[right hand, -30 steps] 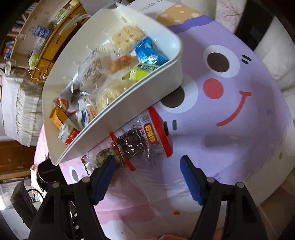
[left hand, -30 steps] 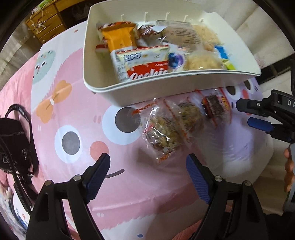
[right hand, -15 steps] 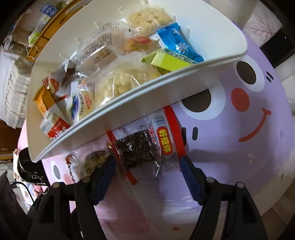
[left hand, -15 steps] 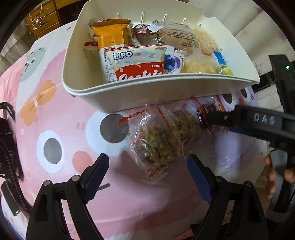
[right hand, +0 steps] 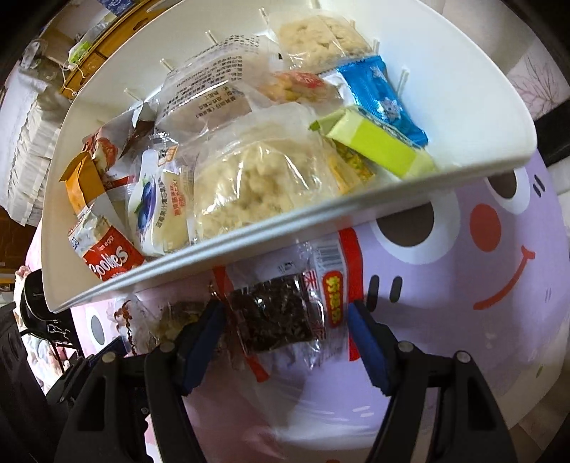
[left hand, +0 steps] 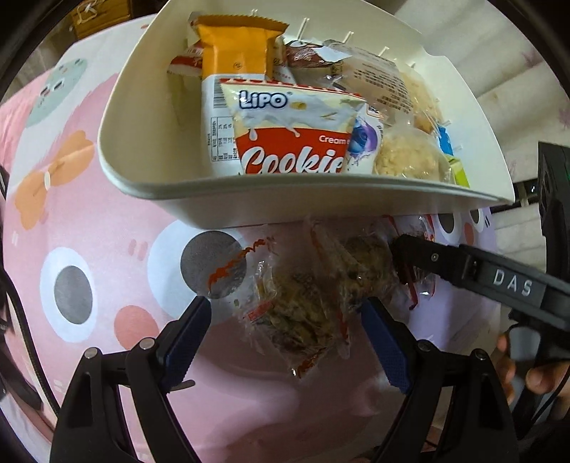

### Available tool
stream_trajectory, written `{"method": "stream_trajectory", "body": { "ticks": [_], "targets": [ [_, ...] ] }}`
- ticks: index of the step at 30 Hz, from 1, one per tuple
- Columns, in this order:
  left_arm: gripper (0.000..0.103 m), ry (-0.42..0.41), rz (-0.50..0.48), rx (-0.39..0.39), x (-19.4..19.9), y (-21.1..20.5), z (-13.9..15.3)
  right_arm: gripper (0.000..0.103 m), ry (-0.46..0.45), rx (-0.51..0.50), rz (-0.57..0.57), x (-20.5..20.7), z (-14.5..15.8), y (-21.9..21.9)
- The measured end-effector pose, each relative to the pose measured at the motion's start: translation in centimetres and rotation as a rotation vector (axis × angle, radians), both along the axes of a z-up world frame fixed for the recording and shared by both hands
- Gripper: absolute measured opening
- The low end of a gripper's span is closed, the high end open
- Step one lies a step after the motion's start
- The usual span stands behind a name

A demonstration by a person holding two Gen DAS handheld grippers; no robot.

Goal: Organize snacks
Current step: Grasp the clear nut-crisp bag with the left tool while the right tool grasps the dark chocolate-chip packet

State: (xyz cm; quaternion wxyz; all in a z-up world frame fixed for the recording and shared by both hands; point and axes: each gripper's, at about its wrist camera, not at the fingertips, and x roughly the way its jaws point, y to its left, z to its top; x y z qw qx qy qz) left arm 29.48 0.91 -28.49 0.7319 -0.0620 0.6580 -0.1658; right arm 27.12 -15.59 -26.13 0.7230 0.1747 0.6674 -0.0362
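A white bin (left hand: 285, 203) holds several wrapped snacks, a Lipo cookie pack (left hand: 292, 142) in front. Before it on the tablecloth lie two clear packs of nut brittle, the nearer pack (left hand: 295, 317) and the farther pack (left hand: 359, 263). My left gripper (left hand: 285, 342) stands open, its blue pads either side of the nearer pack without touching it. My right gripper (right hand: 285, 338) is open astride a dark snack pack (right hand: 278, 317) with a red band, close under the bin's rim (right hand: 249, 256). Its arm reaches in from the right in the left wrist view (left hand: 463, 270).
A cartoon tablecloth, pink (left hand: 107, 249) on the left and purple (right hand: 463, 285) on the right, covers the table. A black bag (right hand: 32, 295) sits at the left edge. A person's hand (left hand: 534, 377) holds the right gripper. Wooden drawers (left hand: 99, 14) stand behind.
Both grippers have come down toward the packs in front of the bin. The right gripper moved in from the right and now straddles the dark pack. Jaw widths look unchanged.
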Motion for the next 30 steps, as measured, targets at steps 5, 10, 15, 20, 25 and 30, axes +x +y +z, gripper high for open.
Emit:
{"method": "stream_trajectory", "body": {
  "ticks": [5, 10, 15, 20, 25, 30],
  "targets": [
    [0.081, 0.017, 0.004, -0.036, 0.3, 0.1, -0.2, 0.072, 0.0, -0.027, 0.036, 1.1, -0.4, 1.3],
    [0.071, 0.028, 0.035, -0.091, -0.3, 0.8, -0.1, 0.071, -0.003, -0.052, 0.06, 1.1, -0.5, 2.2],
    [0.066, 0.036, 0.078, -0.13, -0.8, 1.5, -0.5, 0.067, -0.012, -0.13, 0.129, 0.9, -0.8, 4.7],
    [0.063, 0.033, 0.081, -0.138, -1.3, 1.9, -0.2, 0.057, -0.026, -0.136, 0.143, 0.8, -0.7, 5.9],
    [0.063, 0.046, 0.059, -0.133, -2.1, 2.2, 0.0, 0.053, -0.027, -0.131, 0.15, -0.2, -0.7, 6.1],
    [0.064, 0.066, 0.046, -0.107, -3.3, 2.6, -0.4, 0.049, -0.019, -0.12, 0.138, -1.6, -0.6, 5.4]
  ]
}}
